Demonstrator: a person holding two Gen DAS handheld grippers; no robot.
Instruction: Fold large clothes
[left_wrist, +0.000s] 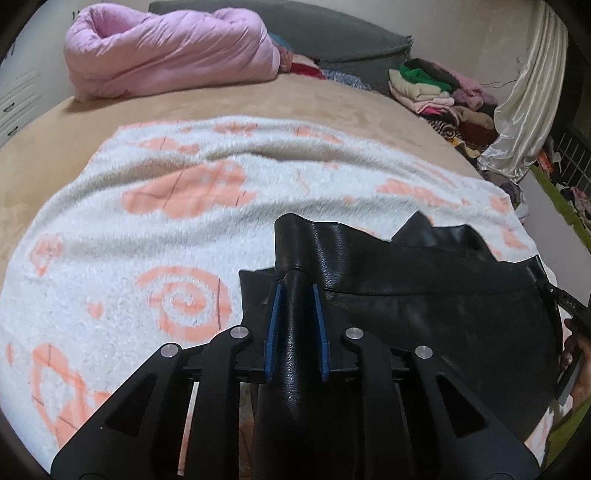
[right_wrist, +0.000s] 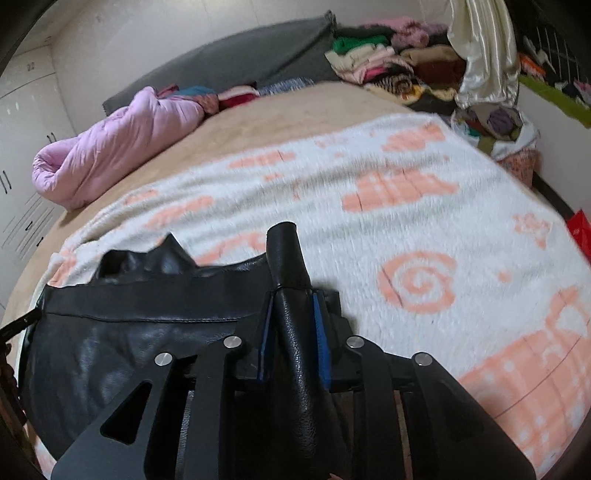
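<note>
A black leather garment (left_wrist: 424, 306) hangs stretched between my two grippers above a white blanket with orange patterns (left_wrist: 147, 229). My left gripper (left_wrist: 295, 291) is shut on a bunched fold at the garment's left end, the leather pinched between the blue pads (left_wrist: 275, 325). In the right wrist view the same garment (right_wrist: 122, 339) spreads to the left, and my right gripper (right_wrist: 293, 295) is shut on a rolled fold at its right end. The other gripper's tip shows at the far edge of each view. The garment's lower part is hidden below the frames.
The blanket (right_wrist: 406, 229) lies on a tan bed cover (left_wrist: 221, 103). A rolled pink quilt (left_wrist: 166, 51) rests at the far left of the bed. Stacks of folded clothes (left_wrist: 443, 92) and a cream curtain (left_wrist: 528, 92) stand at the far right. White cabinets (right_wrist: 26, 147) line the left wall.
</note>
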